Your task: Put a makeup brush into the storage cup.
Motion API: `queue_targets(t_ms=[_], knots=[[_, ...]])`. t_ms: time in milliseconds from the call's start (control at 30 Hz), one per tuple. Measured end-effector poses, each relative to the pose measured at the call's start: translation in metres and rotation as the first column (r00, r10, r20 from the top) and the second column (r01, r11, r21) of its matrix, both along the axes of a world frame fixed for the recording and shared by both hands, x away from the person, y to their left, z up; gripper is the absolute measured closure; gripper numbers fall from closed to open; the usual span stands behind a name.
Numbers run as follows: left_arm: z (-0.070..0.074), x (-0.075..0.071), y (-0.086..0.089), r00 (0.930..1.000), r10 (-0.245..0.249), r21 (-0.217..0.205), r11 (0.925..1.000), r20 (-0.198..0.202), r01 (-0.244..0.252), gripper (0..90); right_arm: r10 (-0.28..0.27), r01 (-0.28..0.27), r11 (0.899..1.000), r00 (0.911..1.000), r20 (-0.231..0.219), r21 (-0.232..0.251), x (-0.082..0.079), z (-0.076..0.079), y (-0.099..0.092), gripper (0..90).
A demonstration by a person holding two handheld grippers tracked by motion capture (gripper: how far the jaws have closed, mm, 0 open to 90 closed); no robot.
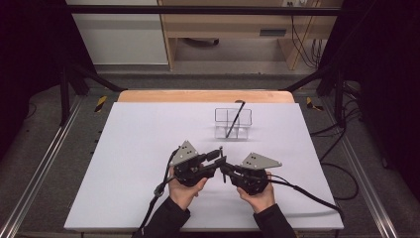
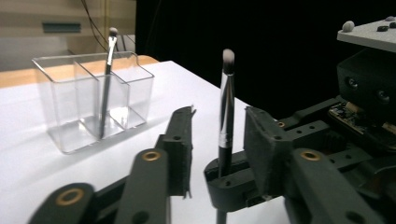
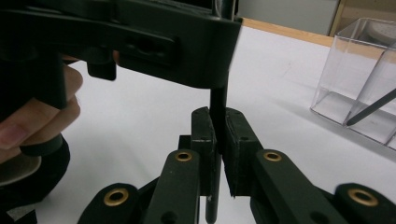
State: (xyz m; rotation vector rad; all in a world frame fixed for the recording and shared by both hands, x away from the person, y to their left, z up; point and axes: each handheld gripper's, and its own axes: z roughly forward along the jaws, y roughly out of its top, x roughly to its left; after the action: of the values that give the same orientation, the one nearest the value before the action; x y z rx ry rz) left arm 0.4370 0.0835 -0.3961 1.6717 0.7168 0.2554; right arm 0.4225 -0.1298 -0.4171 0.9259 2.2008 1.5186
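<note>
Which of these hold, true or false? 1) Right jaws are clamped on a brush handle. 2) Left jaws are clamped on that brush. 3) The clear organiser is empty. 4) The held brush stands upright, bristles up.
1) True: the right gripper pinches the handle of the makeup brush.
2) False: the left gripper has its jaws apart on either side of the brush, not pressing it.
3) False: the clear organiser holds a second brush.
4) True.

Left gripper (image 1: 221,159) and right gripper (image 1: 224,169) are held tip to tip mid-table — clear organizer (image 1: 233,123) is set beyond, one brush (image 1: 235,119) leaned inside.
</note>
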Motion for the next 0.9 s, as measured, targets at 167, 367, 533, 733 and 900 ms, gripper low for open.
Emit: queue_targets(t_ms=[167, 367, 533, 733, 900], knots=[[0.004, 0.002, 0.009, 0.9999, 0.006, 0.016, 0.9998, 0.008, -0.006, 49.2, -0.022, 0.022, 1.000, 0.9998, -0.004, -0.003, 0.002, -0.001, -0.001, 83.9], [0.007, 0.002, 0.021, 0.9994, 0.008, 0.058, 0.9983, 0.034, -0.010, 37.3, -0.042, 0.042, 0.999, 0.9991, 0.001, -0.008, 0.003, 0.000, -0.005, 83.9], [0.007, 0.000, 0.034, 0.9992, 0.001, 0.092, 0.9958, 0.041, -0.004, 30.6, -0.050, 0.050, 0.999, 0.9987, 0.004, -0.009, 0.004, 0.000, -0.006, 83.9], [0.003, 0.000, 0.046, 0.9991, 0.008, 0.121, 0.9926, 0.041, -0.013, 24.4, -0.059, 0.059, 0.998, 0.9983, 0.005, -0.005, 0.004, 0.001, -0.006, 83.9], [0.000, -0.002, 0.054, 0.9993, 0.006, 0.142, 0.9898, 0.036, -0.011, 21.3, -0.069, 0.069, 0.998, 0.9976, 0.009, -0.004, 0.005, 0.002, -0.009, 83.9]])
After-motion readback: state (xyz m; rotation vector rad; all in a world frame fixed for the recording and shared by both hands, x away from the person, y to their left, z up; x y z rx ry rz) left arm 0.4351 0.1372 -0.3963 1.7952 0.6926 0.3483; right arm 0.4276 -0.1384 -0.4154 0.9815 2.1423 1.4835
